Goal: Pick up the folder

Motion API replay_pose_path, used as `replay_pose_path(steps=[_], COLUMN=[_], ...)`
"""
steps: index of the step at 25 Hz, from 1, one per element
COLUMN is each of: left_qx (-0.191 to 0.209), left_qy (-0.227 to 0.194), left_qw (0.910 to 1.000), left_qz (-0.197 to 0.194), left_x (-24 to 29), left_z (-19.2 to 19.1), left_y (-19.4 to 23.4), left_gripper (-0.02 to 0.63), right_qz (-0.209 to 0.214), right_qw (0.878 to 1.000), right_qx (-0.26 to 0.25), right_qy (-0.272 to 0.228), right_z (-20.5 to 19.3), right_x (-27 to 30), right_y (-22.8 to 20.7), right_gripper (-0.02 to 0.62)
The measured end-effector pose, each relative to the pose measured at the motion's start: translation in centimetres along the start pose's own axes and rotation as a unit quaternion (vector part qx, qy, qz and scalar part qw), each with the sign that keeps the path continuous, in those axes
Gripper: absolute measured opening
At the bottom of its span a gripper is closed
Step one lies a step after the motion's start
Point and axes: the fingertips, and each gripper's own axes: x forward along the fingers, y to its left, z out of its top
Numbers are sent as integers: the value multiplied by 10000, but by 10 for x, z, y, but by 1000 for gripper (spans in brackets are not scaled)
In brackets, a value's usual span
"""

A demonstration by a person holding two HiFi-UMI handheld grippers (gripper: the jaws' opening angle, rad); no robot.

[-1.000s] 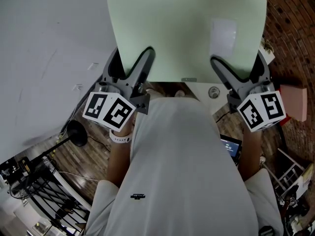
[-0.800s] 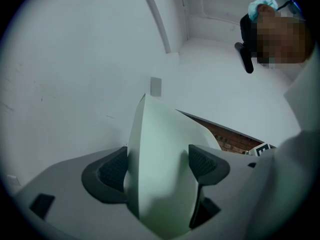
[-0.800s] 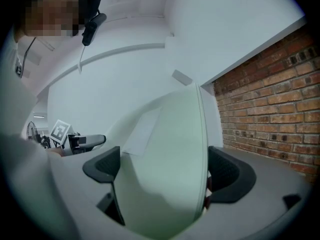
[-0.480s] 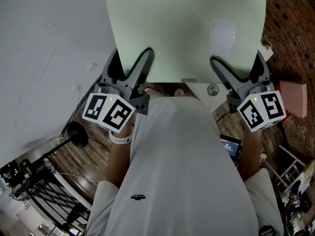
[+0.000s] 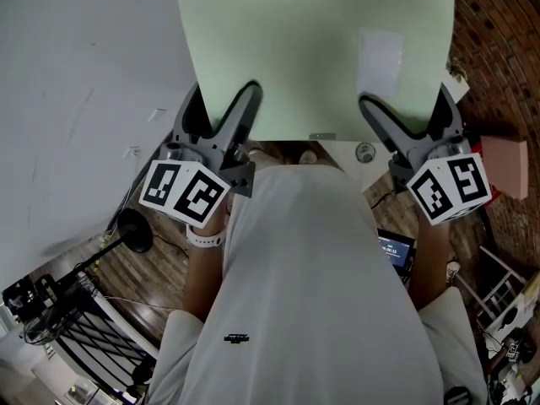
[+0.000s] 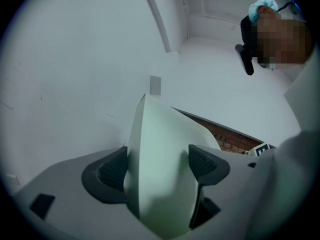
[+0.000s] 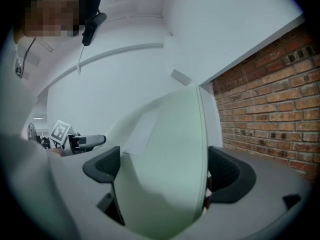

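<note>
I see the pale green folder [image 5: 312,49] held up in the air in front of me, its broad face toward the head camera. My left gripper [image 5: 226,101] and right gripper [image 5: 407,108] each have their jaws clamped onto its lower edge, one near each corner. A small white label [image 5: 380,62] sits on its right half.

Head view steeply down; both gripper views close along jaws; all share folder [image 5: 312,57].
</note>
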Motion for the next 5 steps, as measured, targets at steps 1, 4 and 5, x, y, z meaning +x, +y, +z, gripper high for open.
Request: replay_pose_path(steps=[1,4,5], left_qx=[-8,-25,-27], left_qy=[4,16,21], left_qw=[10000,10000,10000], left_qz=[-4,-2,0], left_x=[1,2,2], left_z=[0,1,1], left_y=[0,1,1], left_gripper=[371,371,371], right_qz=[-3,-4,-4], right_qw=[10000,10000,10000], right_qx=[-3,-7,-5], right_qy=[1,9,13], right_z=[1,2,2], right_x=[0,2,2], right_y=[0,-1,-1], right_gripper=[543,543,543])
